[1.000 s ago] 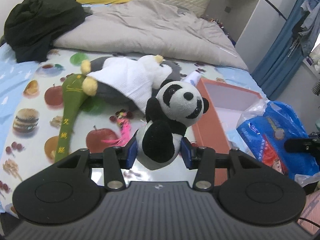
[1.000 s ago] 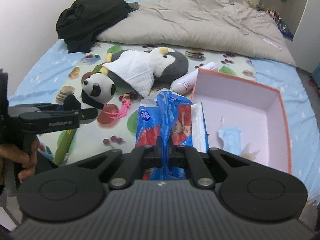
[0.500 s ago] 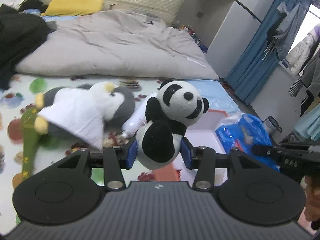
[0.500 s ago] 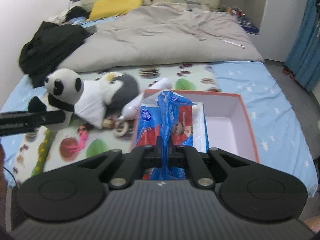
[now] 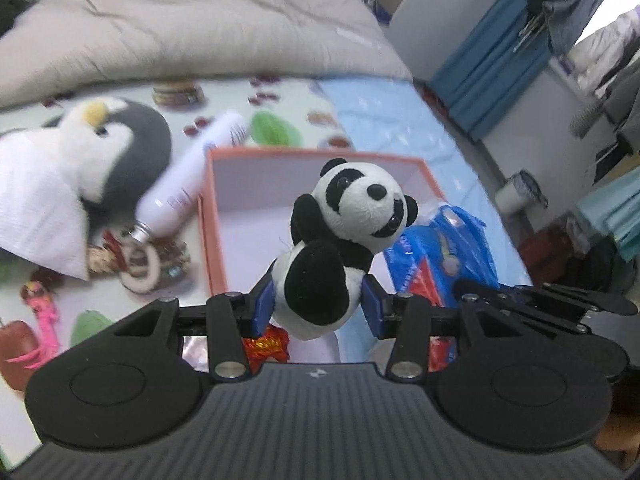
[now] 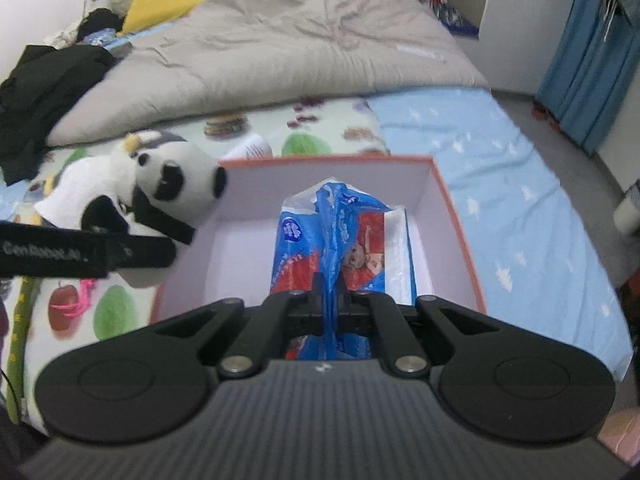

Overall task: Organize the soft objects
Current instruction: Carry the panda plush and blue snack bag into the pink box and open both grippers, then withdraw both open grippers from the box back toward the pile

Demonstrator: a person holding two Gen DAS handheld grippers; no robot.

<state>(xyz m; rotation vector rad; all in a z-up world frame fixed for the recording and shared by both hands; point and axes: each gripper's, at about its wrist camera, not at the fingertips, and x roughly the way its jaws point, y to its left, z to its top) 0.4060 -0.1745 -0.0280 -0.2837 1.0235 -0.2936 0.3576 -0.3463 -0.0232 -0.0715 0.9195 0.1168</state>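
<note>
My left gripper (image 5: 318,306) is shut on a black-and-white panda plush (image 5: 340,240) and holds it above the near left part of an orange box (image 5: 208,216) with a pale inside. In the right wrist view the panda (image 6: 168,188) hangs over the box's left wall (image 6: 188,236). My right gripper (image 6: 330,312) is shut on a blue plastic pack of tissues (image 6: 340,248) held over the middle of the box; the pack also shows in the left wrist view (image 5: 444,256).
A grey penguin plush (image 5: 108,148) with a white cloth (image 5: 36,208) lies left of the box, beside a white bottle (image 5: 192,180). Small toys (image 5: 44,312) lie on the fruit-print sheet. A grey duvet (image 6: 280,48) and black clothes (image 6: 48,84) lie behind.
Both grippers have moved right and over the orange box, carrying the panda and the blue pack. The box now lies directly under both.
</note>
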